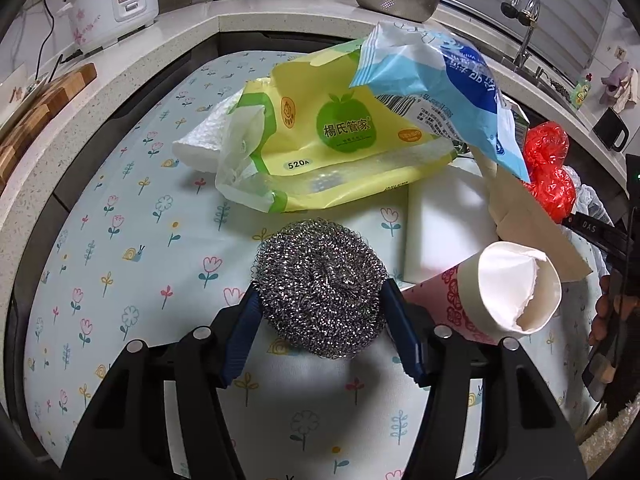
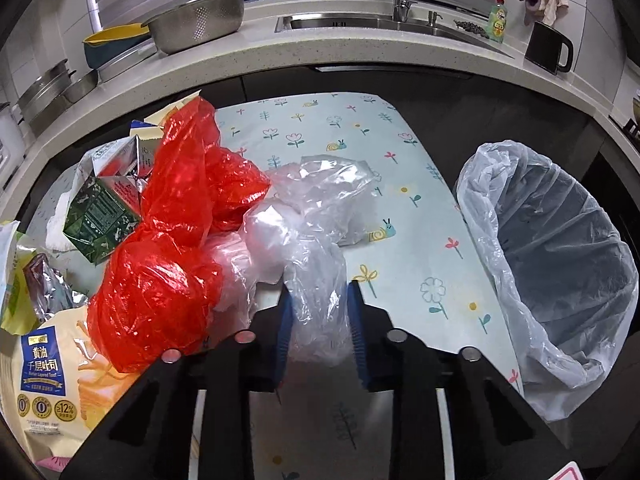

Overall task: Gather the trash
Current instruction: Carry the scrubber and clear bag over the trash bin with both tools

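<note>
Steel wool fills the left gripper (image 1: 322, 300), whose blue fingers (image 1: 240, 332) press either side of the round scouring pad (image 1: 320, 288) above the floral tablecloth (image 1: 120, 240). Clear plastic film occupies the right gripper (image 2: 320, 312), its jaws pinching a crumpled transparent bag (image 2: 316, 240) that trails back toward a knotted red plastic bag (image 2: 168, 248).

Beyond the scourer lie a torn paper cup (image 1: 516, 292) on its side, a white foam block (image 1: 444, 232), a yellow wipes packet (image 1: 328, 144) and a blue-and-white wrapper (image 1: 440, 84). Left of the red bag sit a crushed green carton (image 2: 100, 208) and a toast wrapper (image 2: 44, 368). A bin lined with a thin translucent bag (image 2: 560, 248) stands just off the table's right edge, seemingly empty.

The film looks slippery and is tangled against the red bag, so lifting it could drag that bag along or let the plastic slide from the jaws. The liner's loose rim may fold inward if something brushes it. The springy scourer could squirm out of a light grip.

A speckled stone countertop (image 2: 360, 56) curves around the table, carrying a steel colander (image 2: 196, 24), a sink with tap (image 2: 396, 20), a dish-soap bottle (image 2: 497, 20) and, in the left view, a white rice cooker (image 1: 116, 0) and a wooden chopping board (image 1: 36, 108).
</note>
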`<state>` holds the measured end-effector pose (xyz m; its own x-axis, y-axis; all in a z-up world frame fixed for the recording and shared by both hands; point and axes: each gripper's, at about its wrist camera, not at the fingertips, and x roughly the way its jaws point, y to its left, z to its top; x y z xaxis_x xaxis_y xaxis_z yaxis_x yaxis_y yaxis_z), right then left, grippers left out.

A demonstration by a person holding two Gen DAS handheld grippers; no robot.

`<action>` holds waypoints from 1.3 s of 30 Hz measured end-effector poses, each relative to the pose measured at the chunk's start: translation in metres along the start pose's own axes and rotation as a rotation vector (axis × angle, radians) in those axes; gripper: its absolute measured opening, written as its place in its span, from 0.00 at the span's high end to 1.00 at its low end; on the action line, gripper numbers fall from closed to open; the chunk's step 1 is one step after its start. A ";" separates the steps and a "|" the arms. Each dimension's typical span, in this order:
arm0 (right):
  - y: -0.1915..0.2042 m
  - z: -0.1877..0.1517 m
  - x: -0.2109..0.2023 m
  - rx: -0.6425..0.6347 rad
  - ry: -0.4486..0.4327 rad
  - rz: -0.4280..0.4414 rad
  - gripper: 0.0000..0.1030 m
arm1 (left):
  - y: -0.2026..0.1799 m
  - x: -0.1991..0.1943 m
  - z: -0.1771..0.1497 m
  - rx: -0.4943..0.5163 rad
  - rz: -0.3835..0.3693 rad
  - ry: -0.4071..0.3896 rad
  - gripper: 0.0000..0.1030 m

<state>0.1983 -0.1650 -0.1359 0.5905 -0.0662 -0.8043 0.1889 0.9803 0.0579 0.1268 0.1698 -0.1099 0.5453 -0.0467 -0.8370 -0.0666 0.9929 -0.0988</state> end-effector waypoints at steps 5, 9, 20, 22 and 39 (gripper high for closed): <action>-0.005 -0.005 -0.028 0.000 -0.048 0.000 0.93 | 0.001 -0.009 -0.001 -0.002 0.001 -0.008 0.57; -0.017 -0.007 -0.058 0.019 -0.092 -0.008 0.94 | 0.001 -0.014 -0.005 -0.005 -0.003 0.001 0.58; -0.027 -0.029 -0.120 0.023 -0.148 0.007 0.93 | 0.004 -0.033 -0.021 0.010 -0.024 -0.006 0.66; -0.023 -0.034 -0.123 0.011 -0.146 0.007 0.93 | 0.005 -0.031 -0.023 0.008 -0.025 -0.004 0.63; -0.010 -0.040 -0.160 -0.013 -0.198 0.020 0.93 | 0.008 -0.038 -0.018 -0.014 -0.097 -0.017 0.70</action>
<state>0.0709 -0.1570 -0.0313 0.7374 -0.0808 -0.6707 0.1663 0.9840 0.0642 0.0901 0.1775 -0.0885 0.5641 -0.1406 -0.8137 -0.0241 0.9822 -0.1864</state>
